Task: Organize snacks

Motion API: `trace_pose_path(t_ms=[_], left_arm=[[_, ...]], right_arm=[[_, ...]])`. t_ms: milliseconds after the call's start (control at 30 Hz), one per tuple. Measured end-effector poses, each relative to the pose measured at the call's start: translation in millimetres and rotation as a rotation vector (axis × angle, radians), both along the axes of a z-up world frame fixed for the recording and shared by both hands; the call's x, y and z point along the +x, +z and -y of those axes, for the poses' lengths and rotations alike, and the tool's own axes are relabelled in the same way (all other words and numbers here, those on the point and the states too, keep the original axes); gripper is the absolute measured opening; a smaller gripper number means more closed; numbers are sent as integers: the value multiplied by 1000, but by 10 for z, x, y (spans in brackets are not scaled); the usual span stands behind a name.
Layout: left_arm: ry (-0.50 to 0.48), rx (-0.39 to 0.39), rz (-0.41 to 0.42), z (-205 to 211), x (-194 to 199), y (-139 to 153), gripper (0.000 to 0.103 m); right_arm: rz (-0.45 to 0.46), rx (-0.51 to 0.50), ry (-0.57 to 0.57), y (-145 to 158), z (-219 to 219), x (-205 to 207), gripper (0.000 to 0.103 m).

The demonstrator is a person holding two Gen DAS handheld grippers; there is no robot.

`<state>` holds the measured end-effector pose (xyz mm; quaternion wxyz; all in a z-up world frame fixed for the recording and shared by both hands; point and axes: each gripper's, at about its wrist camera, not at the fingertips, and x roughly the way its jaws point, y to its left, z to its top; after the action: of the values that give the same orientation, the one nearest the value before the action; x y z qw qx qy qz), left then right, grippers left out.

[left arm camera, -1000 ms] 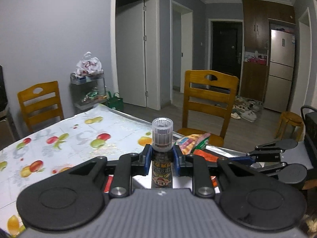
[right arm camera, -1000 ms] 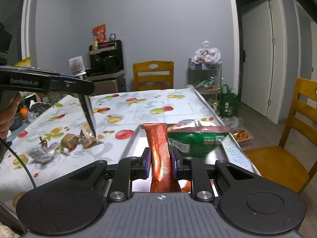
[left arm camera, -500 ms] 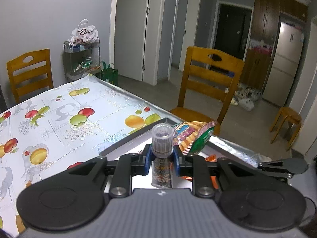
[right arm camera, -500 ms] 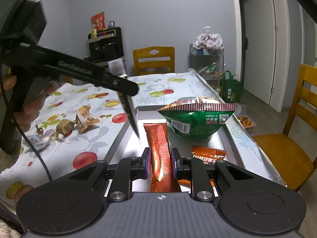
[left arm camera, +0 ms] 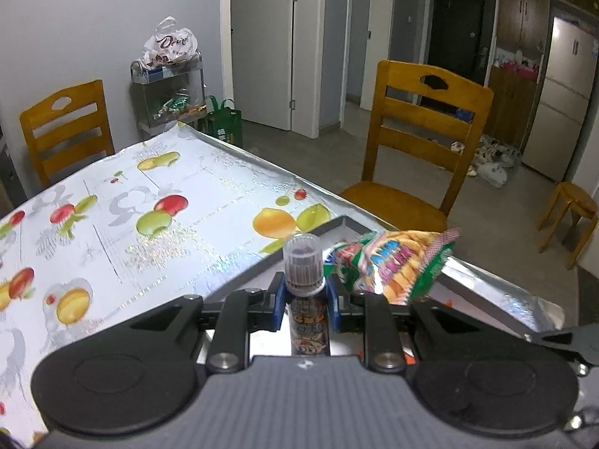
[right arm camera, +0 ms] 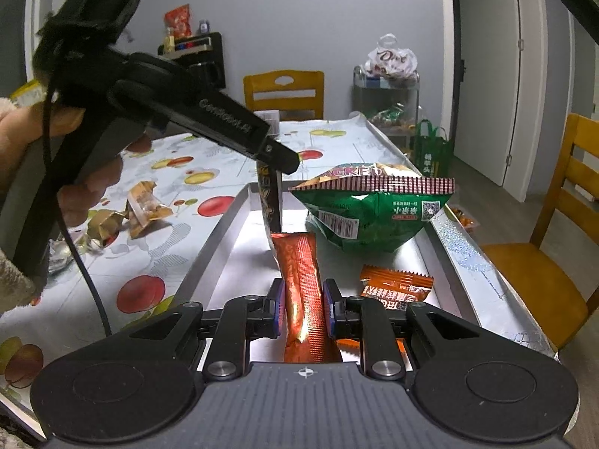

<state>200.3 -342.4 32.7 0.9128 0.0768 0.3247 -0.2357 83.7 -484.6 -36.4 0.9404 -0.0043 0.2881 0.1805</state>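
Your left gripper [left arm camera: 304, 301] clamps a clear-capped candy tube [left arm camera: 302, 267] upright over the grey tray [right arm camera: 221, 232]. Your right gripper [right arm camera: 300, 308] pinches an orange-red stick packet [right arm camera: 301, 280] low over that tray. In the tray lie a green cracker bag [right arm camera: 374, 209] and an orange sachet [right arm camera: 397, 286]. Loose wrapped candies [right arm camera: 142, 211] sit left of it on the fruit-print tablecloth [left arm camera: 112, 224].
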Motion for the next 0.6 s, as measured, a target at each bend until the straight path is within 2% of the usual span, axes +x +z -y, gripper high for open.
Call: trace_pose_path(t_ms=[233, 600], left_arm=[[12, 56, -24, 193, 306, -129, 20], [56, 62, -101, 33, 436, -448, 20]], right_arm=[[-12, 5, -6, -34, -17, 49, 23], [-48, -7, 12, -76, -71, 144, 23]])
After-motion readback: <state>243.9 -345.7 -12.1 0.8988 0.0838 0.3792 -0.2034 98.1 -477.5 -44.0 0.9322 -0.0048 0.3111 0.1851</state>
